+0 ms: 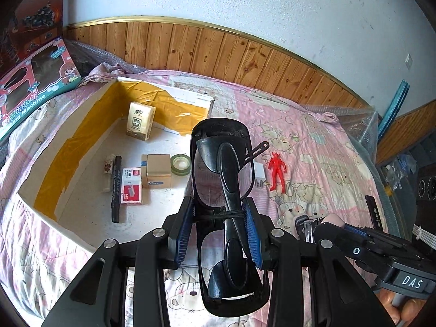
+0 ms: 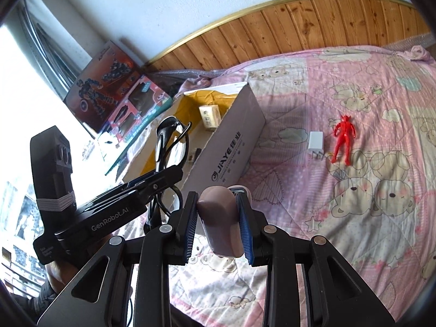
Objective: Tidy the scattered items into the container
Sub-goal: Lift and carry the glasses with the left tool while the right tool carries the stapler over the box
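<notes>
Cardboard box point(image 1: 68, 147) sits at left on the bed point(image 1: 313, 136), already holding a tissue pack point(image 1: 140, 121), marker point(image 1: 115, 188), staple box point(image 1: 132, 189) and tape roll point(image 1: 180, 162). Left tool point(image 1: 220, 229) is clamped on folded black glasses point(image 1: 222, 169), held near the box's right wall. To do this step well: carry them clear over the wall, lower into the bare floor patch, then release. Right tool point(image 2: 218, 224) is clamped on a mauve stapler point(image 2: 219, 218), likely next. 2 items remain on the bed at right: white charger point(image 2: 315, 143), red figure point(image 2: 344, 139).
</notes>
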Available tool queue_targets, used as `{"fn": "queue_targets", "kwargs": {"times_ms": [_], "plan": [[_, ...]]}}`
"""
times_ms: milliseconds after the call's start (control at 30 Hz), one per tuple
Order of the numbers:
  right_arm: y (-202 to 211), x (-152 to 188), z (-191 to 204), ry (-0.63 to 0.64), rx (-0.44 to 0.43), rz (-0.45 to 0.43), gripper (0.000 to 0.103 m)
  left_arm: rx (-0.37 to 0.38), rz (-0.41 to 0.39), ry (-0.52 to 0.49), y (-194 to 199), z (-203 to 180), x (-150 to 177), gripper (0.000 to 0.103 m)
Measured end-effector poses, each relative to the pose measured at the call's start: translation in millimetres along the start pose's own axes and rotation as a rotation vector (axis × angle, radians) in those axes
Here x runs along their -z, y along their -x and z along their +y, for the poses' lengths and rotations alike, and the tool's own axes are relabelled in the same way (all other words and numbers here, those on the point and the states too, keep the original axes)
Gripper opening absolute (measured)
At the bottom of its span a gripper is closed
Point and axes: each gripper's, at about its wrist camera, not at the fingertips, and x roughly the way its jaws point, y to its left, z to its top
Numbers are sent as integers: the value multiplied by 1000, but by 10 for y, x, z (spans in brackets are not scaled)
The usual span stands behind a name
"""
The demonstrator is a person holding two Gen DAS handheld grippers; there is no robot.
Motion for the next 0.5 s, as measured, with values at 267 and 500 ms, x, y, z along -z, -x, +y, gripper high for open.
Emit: {"fn": "queue_targets", "kwargs": {"times_ms": [267, 500], "plan": [[-77, -74, 219, 42, -12, 2, 30, -12, -32, 38, 155, 241, -47, 38], [-214, -181, 423, 83, -28, 10, 30, -30, -46, 68, 219, 455, -94, 38]]}}
